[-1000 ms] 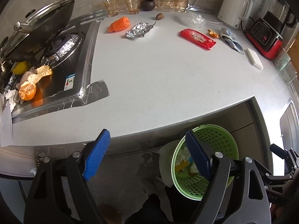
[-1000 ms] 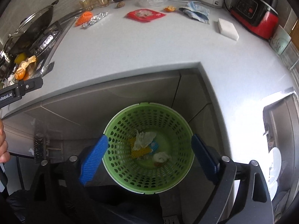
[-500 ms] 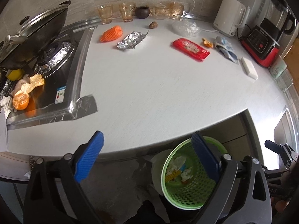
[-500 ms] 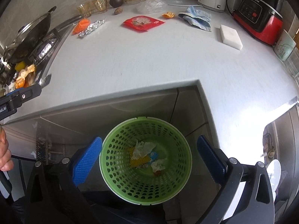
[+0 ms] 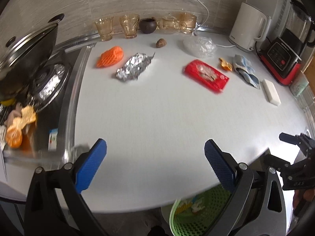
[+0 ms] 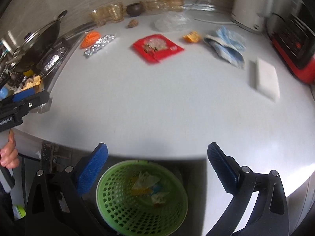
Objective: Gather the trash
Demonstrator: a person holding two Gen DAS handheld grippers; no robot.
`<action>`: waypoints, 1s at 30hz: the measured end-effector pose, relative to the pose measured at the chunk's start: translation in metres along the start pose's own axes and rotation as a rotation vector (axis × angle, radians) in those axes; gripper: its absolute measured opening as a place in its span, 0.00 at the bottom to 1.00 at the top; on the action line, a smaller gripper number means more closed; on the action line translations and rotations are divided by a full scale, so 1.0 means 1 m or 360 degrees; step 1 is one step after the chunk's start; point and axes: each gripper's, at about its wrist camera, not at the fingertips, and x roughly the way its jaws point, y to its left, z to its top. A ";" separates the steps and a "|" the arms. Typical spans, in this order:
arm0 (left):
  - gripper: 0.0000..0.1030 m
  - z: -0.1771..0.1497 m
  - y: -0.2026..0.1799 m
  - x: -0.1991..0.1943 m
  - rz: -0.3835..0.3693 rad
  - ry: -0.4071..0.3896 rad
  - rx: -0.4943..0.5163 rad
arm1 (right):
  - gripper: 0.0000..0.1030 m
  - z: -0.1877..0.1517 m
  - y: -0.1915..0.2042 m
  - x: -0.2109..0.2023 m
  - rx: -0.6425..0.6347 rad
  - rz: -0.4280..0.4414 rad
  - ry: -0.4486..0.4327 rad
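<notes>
On the white counter (image 5: 157,108) lie a red wrapper (image 5: 206,76), crumpled foil (image 5: 133,66), an orange foam net (image 5: 110,56), clear plastic (image 5: 199,46), an orange scrap (image 5: 225,64) and a blue-white packet (image 5: 245,70). My left gripper (image 5: 155,145) hovers over the counter's near part, its jaws opening with nothing between them. My right gripper (image 6: 157,147) stands open and empty at the counter's edge, above the green basket (image 6: 110,212) on the floor, which holds crumpled paper and scraps. The red wrapper (image 6: 157,47) and packet (image 6: 226,45) lie far ahead of it.
A stove with a lidded wok (image 5: 25,53) and orange peels (image 5: 19,122) fills the left. Glasses (image 5: 128,26) line the back wall. A white kettle (image 5: 248,26), a red blender (image 5: 283,59) and a white sponge (image 5: 271,94) stand at the right.
Both grippers have swung from over the green basket forward onto the counter, and their jaws have spread wider. The basket now shows only at the bottom of each view.
</notes>
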 end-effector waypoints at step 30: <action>0.92 0.158 0.056 0.186 -0.0241 0.0158 0.0419 | 0.98 0.186 -0.007 0.148 -0.0248 0.0131 0.0071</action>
